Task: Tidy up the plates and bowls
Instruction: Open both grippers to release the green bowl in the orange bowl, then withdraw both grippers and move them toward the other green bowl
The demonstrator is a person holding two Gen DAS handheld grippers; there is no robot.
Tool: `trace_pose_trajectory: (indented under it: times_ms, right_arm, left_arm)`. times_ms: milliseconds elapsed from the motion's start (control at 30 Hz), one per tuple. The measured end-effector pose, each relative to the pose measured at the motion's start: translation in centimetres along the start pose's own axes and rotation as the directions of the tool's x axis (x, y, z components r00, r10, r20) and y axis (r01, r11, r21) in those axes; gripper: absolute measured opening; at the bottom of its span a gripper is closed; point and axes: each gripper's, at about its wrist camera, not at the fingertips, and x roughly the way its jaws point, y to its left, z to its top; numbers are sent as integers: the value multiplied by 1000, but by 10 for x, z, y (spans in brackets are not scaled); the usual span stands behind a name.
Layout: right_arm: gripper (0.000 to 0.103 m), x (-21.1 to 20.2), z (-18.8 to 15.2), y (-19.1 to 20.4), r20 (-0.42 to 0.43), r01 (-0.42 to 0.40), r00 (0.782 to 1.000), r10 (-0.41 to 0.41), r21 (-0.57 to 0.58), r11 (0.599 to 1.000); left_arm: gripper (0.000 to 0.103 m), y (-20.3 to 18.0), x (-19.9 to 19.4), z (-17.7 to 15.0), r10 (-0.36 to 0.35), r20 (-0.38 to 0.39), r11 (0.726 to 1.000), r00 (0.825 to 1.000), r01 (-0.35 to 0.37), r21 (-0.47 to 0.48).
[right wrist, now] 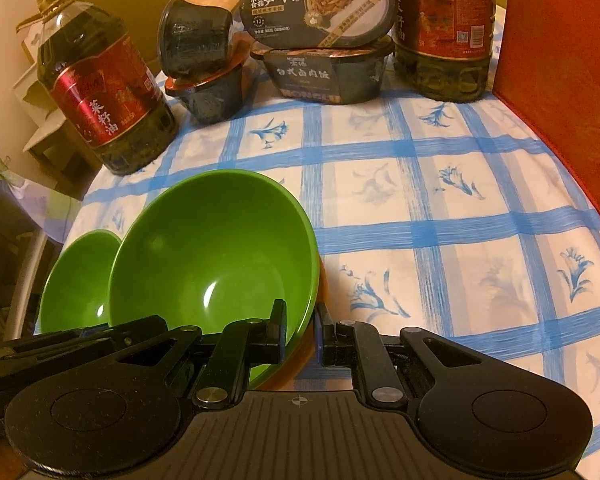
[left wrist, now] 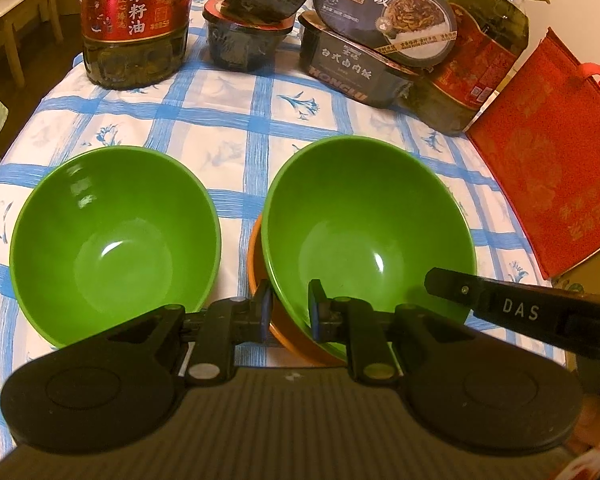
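Two green bowls stand on the blue-checked tablecloth. The left green bowl (left wrist: pixel 111 240) stands alone. The right green bowl (left wrist: pixel 364 216) is nested in an orange bowl (left wrist: pixel 306 350), whose rim shows only at the near left. My left gripper (left wrist: pixel 291 308) is shut on the near rim of the nested green bowl, one finger inside and one outside. My right gripper (right wrist: pixel 302 330) is shut on the same bowl (right wrist: pixel 215 248) at its right rim, and the orange bowl (right wrist: pixel 287 372) shows underneath. Whether either grip also takes in the orange rim I cannot tell.
Along the back stand two large oil bottles (left wrist: pixel 133 20) (left wrist: pixel 476 56) and stacked dark boxed meals (left wrist: pixel 384 20). A red bag (left wrist: pixel 548 152) stands at the right edge. A pale chair (left wrist: pixel 15 12) is beyond the table at the left. Bare tablecloth (right wrist: pixel 460 220) lies right of the bowls.
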Motion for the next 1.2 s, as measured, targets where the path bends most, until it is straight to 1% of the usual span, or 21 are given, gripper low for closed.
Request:
trace_pose_trajectory:
  times_ms: [200,233,267,300,333,367,533,733,900,1000,1133,1200]
  right_arm:
    - [14,0,0,0,1,8,1000,-8,-2,1000]
    - [18,0,0,0,3,2,1000,-2,-3,1000]
    - [29,0,0,-2,19,-22,1000,22,4,1000]
    - [37,-1,0,-5,26,-43,999,42,19,999]
    - [51,-3,0,-7,35,-55,998,54,35,998]
    - [54,-6,0,-9,49,-59,997,56,43,997]
    - [54,-18,-1,-11,69,-54,996,51,45,998]
    - [54,-34,-13,-7,78,-53,996,50,40,998]
    - [55,-48,-31,0,84,-44,996,42,26,999]
    - [55,-57,-45,5,87,-45,995,44,19,999]
    - [56,-69,-64,14,86,-36,996,36,-1,999]
    - [57,-74,-75,19,78,-29,996,30,-16,999]
  left_arm:
    - [17,-3,1,-1,2,2,1000,1000,-2,14]
    - [18,-4,1,-1,4,5,1000,1000,-4,19]
    - [19,-4,0,-1,8,11,1000,1000,-8,21]
    - [21,-5,-2,-2,14,21,1000,1000,-14,23]
    - [24,-6,-4,-2,19,32,999,999,-20,32]
    - [26,-6,-6,-2,20,41,999,999,-21,38]
    - [26,1,-14,-4,9,54,1000,999,-10,9]
    - [28,7,-29,-15,-32,63,999,998,34,-32]
    - [29,14,-49,-32,-61,83,996,995,66,-58]
    - [31,21,-59,-45,-86,76,993,993,91,-77]
    - [33,29,-75,-65,-87,80,992,993,93,-79]
    - [34,31,-82,-74,-77,84,994,993,83,-64]
